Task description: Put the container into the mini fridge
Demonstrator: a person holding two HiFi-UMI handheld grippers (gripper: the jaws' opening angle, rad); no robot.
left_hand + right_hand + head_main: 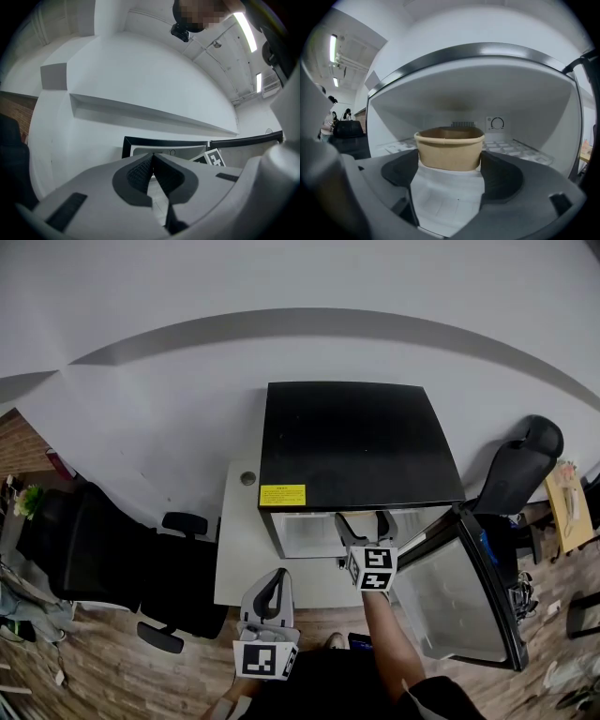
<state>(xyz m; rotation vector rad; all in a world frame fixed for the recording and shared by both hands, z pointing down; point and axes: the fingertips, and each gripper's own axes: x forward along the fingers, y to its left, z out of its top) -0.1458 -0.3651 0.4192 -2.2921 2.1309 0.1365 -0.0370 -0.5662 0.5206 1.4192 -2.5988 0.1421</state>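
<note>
The black-topped mini fridge point(356, 442) stands with its door point(459, 601) swung open to the right. My right gripper point(361, 521) reaches into the opening. In the right gripper view a tan paper container point(449, 149) sits between the jaws of my right gripper point(450, 159), both pads pressed to its sides, just above the white shelf point(445, 197) inside the fridge. The head view does not show the container. My left gripper point(272, 587) hangs lower left of the fridge, and in its own view my left gripper point(153, 157) is shut with nothing in it.
The fridge rests on a white table point(239, 549) against the white wall. A black office chair point(94, 559) stands at the left and another chair point(516, 470) behind the open door. A thermostat dial point(497, 123) is on the fridge's back wall.
</note>
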